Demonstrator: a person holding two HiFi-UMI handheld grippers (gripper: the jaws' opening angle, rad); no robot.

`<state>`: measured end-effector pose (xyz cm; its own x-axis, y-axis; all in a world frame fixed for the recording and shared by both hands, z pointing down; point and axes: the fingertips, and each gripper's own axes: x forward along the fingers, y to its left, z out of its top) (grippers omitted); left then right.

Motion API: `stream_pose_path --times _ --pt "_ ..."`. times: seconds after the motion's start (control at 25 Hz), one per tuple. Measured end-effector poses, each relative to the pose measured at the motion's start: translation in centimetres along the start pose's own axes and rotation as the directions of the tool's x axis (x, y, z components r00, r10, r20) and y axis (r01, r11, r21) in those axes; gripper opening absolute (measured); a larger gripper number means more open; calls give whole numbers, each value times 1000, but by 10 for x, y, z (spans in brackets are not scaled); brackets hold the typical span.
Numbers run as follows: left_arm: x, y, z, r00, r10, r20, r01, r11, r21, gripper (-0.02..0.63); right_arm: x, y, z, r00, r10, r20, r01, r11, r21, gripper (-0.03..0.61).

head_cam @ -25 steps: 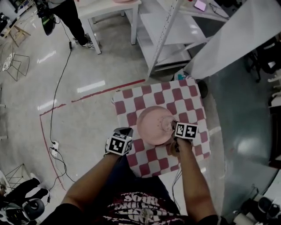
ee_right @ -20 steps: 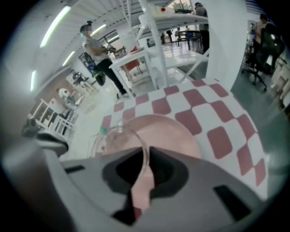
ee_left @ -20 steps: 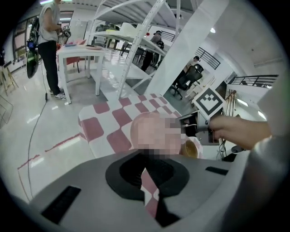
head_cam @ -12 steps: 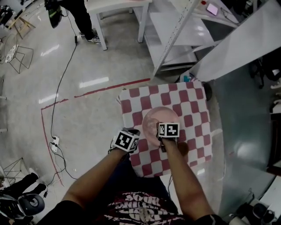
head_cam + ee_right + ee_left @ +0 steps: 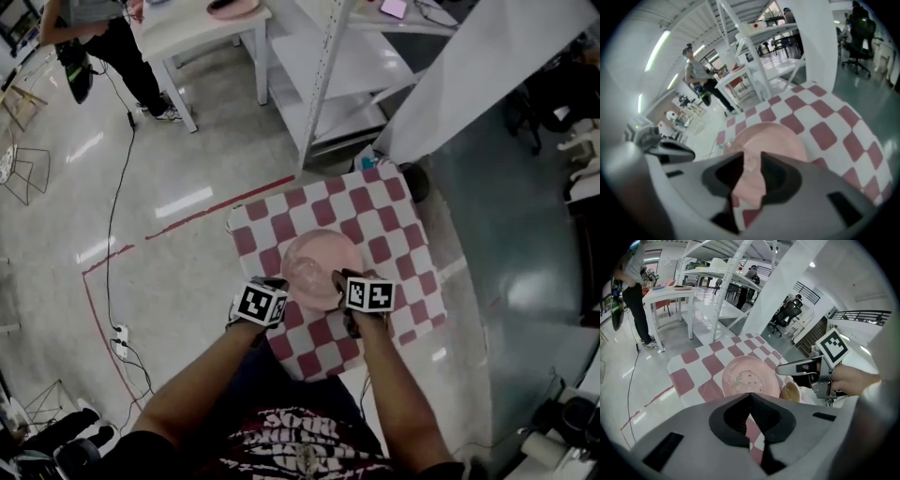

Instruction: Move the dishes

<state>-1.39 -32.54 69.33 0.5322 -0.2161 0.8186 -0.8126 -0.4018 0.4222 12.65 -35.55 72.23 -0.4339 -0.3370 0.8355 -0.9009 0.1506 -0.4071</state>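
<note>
Checkered tabletop [image 5: 394, 244] is serving as the drop spot. Nearest, the left gripper [image 5: 750, 393] is hanging pinched together and empty. The right gripper [image 5: 750, 157], jaws just opening, is hovering with the pink plate [image 5: 314, 262] lying loose and flat beneath the gap, apparently delivered. A small tan bowl [image 5: 791, 391] just beside the plate is seemingly waiting its turn.

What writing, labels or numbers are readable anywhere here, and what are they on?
Shirt print: letters, upside down, too blurred to read.
Left marker cube, right marker cube: black-and-white square patterns, no words.
Elsewhere: nothing readable.
</note>
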Motion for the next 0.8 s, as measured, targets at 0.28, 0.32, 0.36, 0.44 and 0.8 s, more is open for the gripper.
stream_pose_path --times 0.28,0.32,0.36,0.44,0.8 --pt "17 -32 4 999 -6 -40 8 997 74 28 -69 -118 -68 988 -155 16 149 971 184 133" --pt "19 -38 4 999 -5 -44 9 996 83 28 -73 -135 -81 983 -185 2 180 963 200 133" --pt "20 -43 4 999 -5 -50 10 996 92 28 -76 -151 -95 978 -210 -12 208 954 218 133" --pt "21 -52 2 998 -7 -61 13 994 104 28 -79 -175 -120 969 -243 -41 246 936 252 133" --pt "10 -58 -6 996 33 -80 -23 993 116 28 -53 -200 -166 970 -217 -110 242 911 334 133"
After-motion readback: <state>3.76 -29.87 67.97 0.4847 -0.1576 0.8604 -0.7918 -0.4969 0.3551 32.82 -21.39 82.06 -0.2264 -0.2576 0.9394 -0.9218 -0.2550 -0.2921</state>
